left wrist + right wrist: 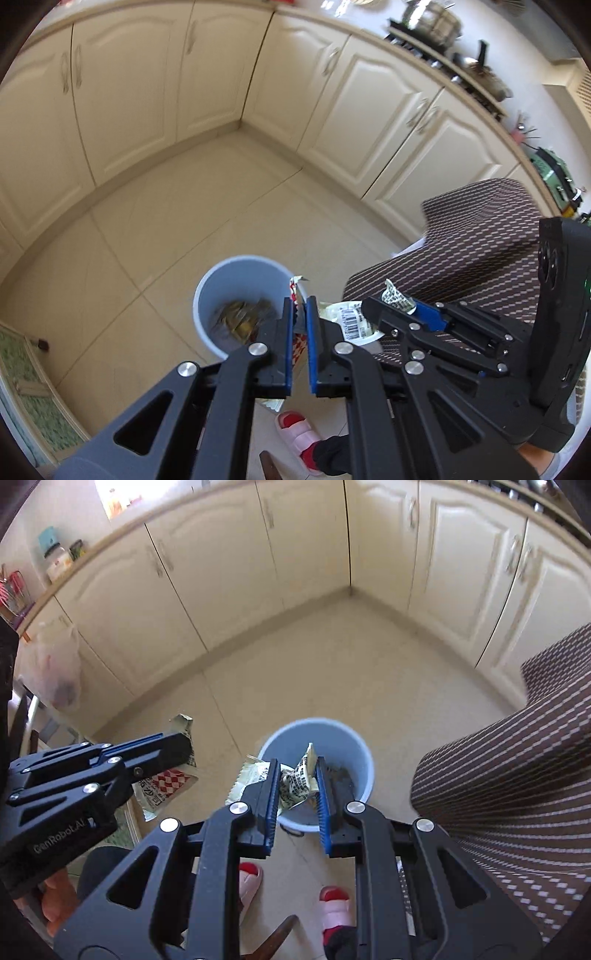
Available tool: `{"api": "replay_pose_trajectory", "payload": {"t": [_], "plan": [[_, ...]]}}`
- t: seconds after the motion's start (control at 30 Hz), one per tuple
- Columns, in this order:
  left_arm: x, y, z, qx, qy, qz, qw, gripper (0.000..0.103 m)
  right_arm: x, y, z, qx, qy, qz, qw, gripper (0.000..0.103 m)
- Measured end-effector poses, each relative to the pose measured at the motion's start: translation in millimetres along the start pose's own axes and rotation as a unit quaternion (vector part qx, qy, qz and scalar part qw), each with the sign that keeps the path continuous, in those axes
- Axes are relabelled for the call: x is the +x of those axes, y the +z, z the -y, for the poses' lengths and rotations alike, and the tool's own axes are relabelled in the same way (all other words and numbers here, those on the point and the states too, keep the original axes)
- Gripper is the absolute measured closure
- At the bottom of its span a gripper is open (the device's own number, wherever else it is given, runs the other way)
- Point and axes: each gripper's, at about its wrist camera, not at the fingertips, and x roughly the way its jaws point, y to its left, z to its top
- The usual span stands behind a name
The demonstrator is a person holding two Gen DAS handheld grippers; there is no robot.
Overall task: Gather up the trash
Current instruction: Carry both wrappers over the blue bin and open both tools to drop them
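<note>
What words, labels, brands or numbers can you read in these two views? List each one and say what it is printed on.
"GenRobot.AI": on the body of the left gripper, seen in the right wrist view.
Barcode with digits: on the white wrapper held by the right gripper; too small to read.
Black characters: on the red-checked wrapper held by the left gripper; too blurred to read.
Black print: on the white wrapper between the right gripper's fingers; not legible.

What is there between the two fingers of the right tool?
In the right wrist view, a crumpled snack wrapper with black print sits pinched between the fingers of the right tool, above the open blue bin.
</note>
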Motion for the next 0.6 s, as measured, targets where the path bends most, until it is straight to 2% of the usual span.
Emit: {"api": "replay_pose_trajectory", "payload": {"t": [0.27, 0.47, 0.53, 0.6], "plan": [[77, 6, -25, -0.025, 0.022, -0.056, 0.9979, 0.097, 65, -10, 18, 0.033, 0.0, -0.043, 0.999, 0.084], [119, 13, -38, -0.039, 0.01, -0.068, 0.9969, 0.095, 93, -12, 35, 0.059, -0.002, -0.055, 0.997, 0.084], [127, 15, -40, -0.046, 0.008, -0.067, 0.9966, 0.09, 99, -13, 37, 0.066, -0.004, -0.057, 0.996, 0.084], [133, 17, -44, -0.058, 0.004, -0.064, 0.9963, 0.068, 106, -13, 40, 0.072, -0.004, -0.059, 0.996, 0.084]]}}
